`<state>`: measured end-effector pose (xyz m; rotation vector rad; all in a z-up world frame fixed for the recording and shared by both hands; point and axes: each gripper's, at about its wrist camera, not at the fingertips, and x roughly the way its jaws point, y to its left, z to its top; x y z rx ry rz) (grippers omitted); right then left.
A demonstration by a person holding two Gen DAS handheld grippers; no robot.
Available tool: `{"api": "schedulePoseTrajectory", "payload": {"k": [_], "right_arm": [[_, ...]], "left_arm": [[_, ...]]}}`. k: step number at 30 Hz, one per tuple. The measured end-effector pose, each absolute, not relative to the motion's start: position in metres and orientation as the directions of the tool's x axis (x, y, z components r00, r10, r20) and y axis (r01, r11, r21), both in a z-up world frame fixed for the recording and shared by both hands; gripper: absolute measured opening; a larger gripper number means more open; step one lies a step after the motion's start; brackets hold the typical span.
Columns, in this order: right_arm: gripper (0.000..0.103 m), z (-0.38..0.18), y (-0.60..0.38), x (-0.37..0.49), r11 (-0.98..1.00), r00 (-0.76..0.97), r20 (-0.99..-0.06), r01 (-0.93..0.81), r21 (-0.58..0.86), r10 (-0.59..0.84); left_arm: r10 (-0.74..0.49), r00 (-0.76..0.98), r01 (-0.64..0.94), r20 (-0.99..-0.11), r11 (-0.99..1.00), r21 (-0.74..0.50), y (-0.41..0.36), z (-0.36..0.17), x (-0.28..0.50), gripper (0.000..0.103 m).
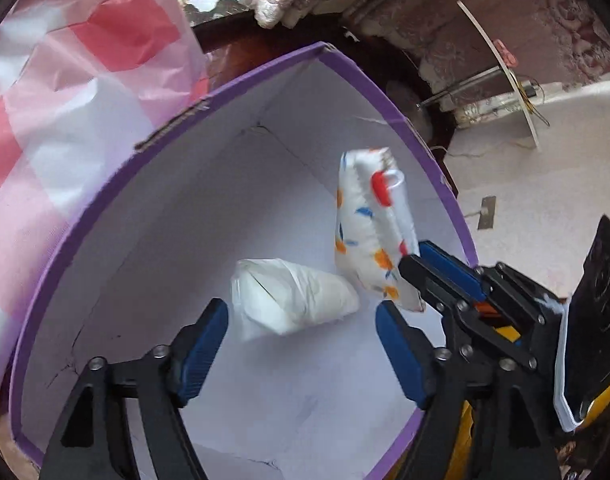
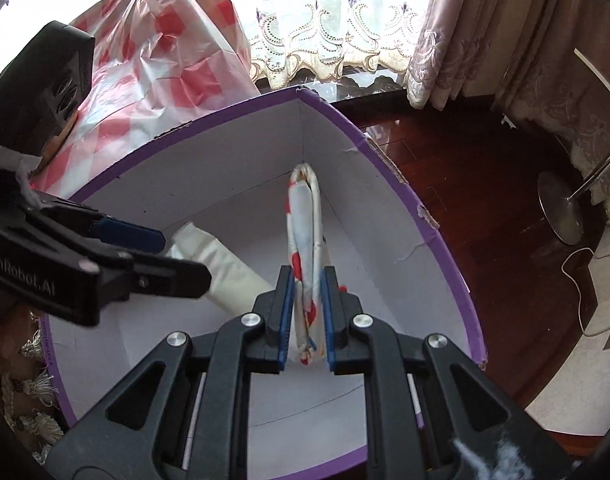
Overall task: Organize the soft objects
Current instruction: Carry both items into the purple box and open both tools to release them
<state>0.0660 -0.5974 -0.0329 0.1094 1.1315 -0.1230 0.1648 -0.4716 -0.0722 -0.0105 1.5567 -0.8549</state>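
Observation:
A purple-rimmed box (image 1: 105,192) with a white inside fills both views. On its floor lies a white soft bundle (image 1: 293,300), which shows again in the right wrist view (image 2: 221,264). My left gripper (image 1: 301,316) hangs open just above the white bundle, and its blue pads do not press on it. My right gripper (image 2: 308,280) is shut on a folded white cloth with red, orange and blue print (image 2: 305,216). The cloth stands upright inside the box near the far corner. From the left wrist view, that printed cloth (image 1: 369,216) rises from the right gripper (image 1: 413,256).
A red-and-white checkered plastic sheet (image 2: 177,40) drapes over something behind the box's left side. Lace curtains (image 2: 325,20) hang at the back. To the right of the box are a dark wooden floor (image 2: 485,180), a round metal stand base (image 2: 561,208) and a white cable (image 2: 577,280).

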Motion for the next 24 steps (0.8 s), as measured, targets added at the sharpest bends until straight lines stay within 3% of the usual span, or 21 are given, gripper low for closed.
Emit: {"api": "schedulePoseTrajectory", "payload": {"k": [4,13,24], "right_arm": [[0.042,-0.035,-0.599,0.065,0.986,0.423,-0.905,0.164,0.035,-0.038],[0.047,-0.032,-0.575,0.059,0.993,0.418,-0.908,0.105,0.061,0.011],[0.049,-0.005,-0.524,0.067,0.990,0.437,-0.892,0.028,0.140,0.114]], "left_arm": [[-0.523,-0.183,0.420,-0.833,0.724,-0.547,-0.444,-0.066,0.173,0.079],[-0.620,-0.054,0.413,-0.783,0.700,-0.582,-0.391,-0.024,0.165,0.079],[-0.623,0.266,0.484,-0.736,0.746,-0.457,-0.327,0.040,0.122,0.079]]}}
